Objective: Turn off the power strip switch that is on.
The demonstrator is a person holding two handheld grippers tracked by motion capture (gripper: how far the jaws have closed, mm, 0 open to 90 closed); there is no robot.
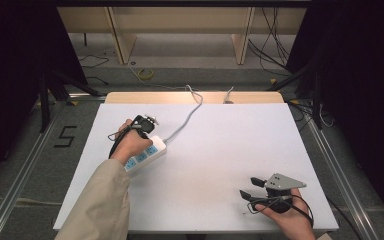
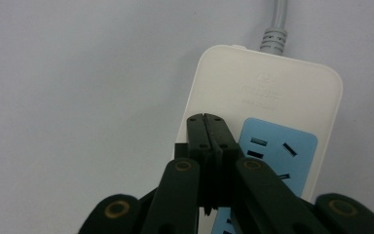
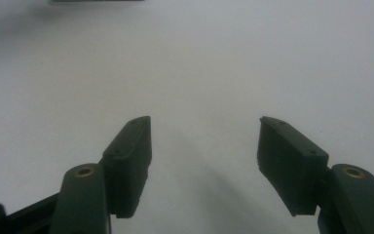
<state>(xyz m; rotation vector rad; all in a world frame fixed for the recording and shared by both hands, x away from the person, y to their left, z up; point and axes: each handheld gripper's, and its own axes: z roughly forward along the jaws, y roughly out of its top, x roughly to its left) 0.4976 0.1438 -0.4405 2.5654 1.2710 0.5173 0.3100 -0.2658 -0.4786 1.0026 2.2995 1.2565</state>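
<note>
A white power strip with blue socket panels lies at the left of the white table, and its grey cable runs off toward the far edge. My left gripper points down onto the strip's cable end. In the left gripper view its jaws are shut together, tips over the strip's white top beside a blue socket panel; whether they touch it I cannot tell. My right gripper rests near the front right, and its jaws stand open over bare table.
The strip's grey cable leaves its far end and drops over the table's back edge. Wooden furniture legs and loose cables lie on the floor beyond. Metal rails run along both sides of the table.
</note>
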